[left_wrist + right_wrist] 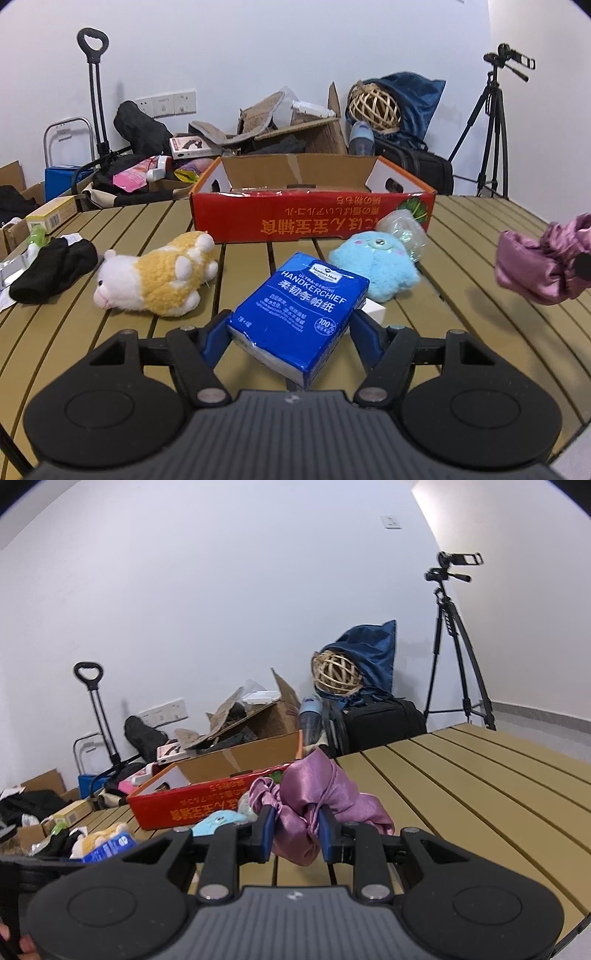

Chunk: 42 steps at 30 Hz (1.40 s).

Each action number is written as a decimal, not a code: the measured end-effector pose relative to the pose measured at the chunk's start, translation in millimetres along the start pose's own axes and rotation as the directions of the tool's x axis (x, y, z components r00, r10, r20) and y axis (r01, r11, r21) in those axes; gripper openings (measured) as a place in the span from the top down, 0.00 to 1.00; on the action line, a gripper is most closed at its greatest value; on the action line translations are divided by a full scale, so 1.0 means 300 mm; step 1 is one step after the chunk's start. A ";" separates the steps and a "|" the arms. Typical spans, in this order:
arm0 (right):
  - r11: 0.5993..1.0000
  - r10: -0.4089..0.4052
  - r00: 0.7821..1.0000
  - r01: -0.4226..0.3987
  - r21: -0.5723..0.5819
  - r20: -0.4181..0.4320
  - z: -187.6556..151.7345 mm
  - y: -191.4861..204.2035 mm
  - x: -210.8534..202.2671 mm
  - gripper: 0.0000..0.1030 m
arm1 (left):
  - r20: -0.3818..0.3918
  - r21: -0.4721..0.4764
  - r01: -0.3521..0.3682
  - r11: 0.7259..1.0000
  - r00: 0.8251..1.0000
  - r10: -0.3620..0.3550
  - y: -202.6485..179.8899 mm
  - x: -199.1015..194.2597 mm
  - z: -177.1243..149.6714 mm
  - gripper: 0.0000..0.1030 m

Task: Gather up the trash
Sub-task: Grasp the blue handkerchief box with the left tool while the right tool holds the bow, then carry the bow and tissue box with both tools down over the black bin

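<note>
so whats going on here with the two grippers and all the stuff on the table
A person is clearing a slatted table with two handheld grippers. The left gripper grips a blue handkerchief pack, lifted off the table. The right gripper is shut on a bunched purple satin cloth. The red cardboard box sits just ahead.

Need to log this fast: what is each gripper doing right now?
Left gripper: closed on the blue handkerchief pack.
Right gripper: closed on the purple satin cloth.
</note>
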State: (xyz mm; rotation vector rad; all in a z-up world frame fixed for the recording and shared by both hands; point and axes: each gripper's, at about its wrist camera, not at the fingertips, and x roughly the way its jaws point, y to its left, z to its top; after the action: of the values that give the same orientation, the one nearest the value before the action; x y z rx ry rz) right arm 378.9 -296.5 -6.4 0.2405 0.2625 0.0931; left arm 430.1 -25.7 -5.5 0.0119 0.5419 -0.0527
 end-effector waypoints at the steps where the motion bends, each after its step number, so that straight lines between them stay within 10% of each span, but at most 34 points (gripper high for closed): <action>1: 1.000 0.007 1.000 -0.007 -0.012 0.000 -0.001 0.008 -0.008 0.77 | 0.013 -0.005 -0.001 1.000 1.000 0.001 -0.001 -0.022 -0.006 0.33; 42: 0.981 0.186 0.982 -0.188 -0.055 -0.037 -0.170 0.012 -0.486 0.77 | 0.047 -0.095 -0.096 0.991 0.994 0.101 0.024 -0.634 -0.349 0.33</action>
State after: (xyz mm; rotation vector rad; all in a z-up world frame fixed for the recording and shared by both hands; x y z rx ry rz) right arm 224.8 -299.4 -17.5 0.2060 0.2677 0.2907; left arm 213.8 -7.0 3.1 -0.0533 0.4906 0.0682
